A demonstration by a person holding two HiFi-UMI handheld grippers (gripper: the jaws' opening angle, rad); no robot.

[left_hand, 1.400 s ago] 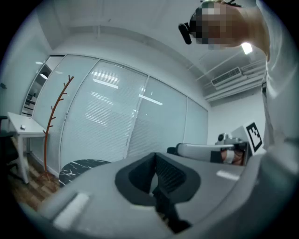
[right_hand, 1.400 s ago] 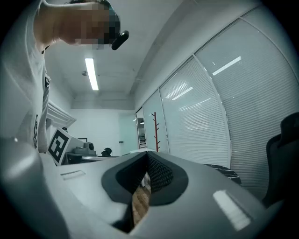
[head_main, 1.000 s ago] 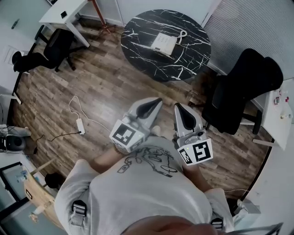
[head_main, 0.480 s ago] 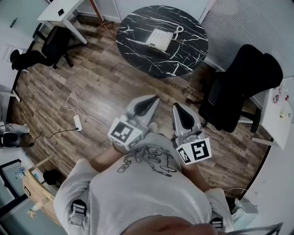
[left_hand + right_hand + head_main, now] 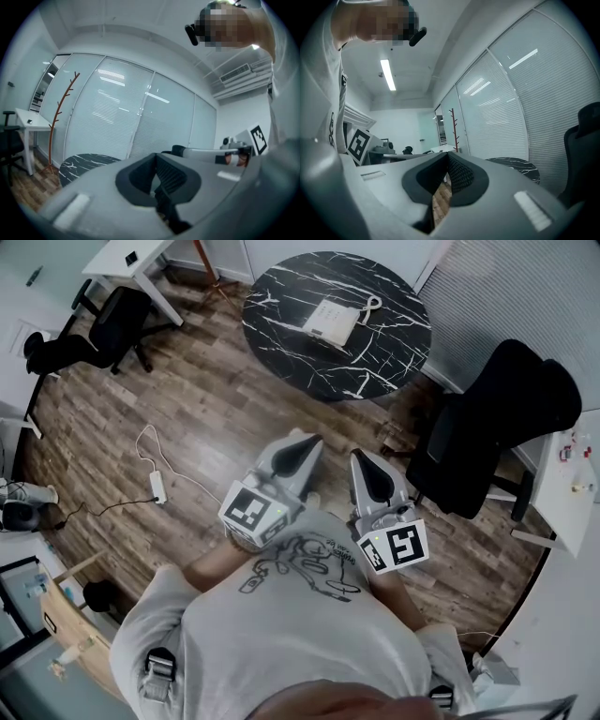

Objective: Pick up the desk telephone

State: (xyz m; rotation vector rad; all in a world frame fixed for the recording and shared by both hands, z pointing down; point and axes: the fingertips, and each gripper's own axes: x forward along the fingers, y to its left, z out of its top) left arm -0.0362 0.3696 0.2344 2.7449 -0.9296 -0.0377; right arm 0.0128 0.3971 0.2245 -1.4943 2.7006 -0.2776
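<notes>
A white desk telephone (image 5: 334,322) with a curled cord lies on the round black marble table (image 5: 375,362) at the top of the head view. Both grippers are held close to the person's chest, far short of the table. My left gripper (image 5: 302,443) points toward the table, shut and empty. Beside it my right gripper (image 5: 363,462) is likewise shut with nothing in it. In the left gripper view the table (image 5: 86,161) shows low at the left beyond the jaws. The right gripper view shows the table (image 5: 518,166) at the right.
A black office chair (image 5: 497,418) stands right of the table. Another black chair (image 5: 103,329) and a white desk (image 5: 141,263) are at the upper left. A white power strip with cable (image 5: 156,486) lies on the wooden floor. A red coat stand (image 5: 58,112) stands by the glass wall.
Both grippers have kept their pose, still shut. The view has shifted slightly, with the table and phone a little higher in the picture.
</notes>
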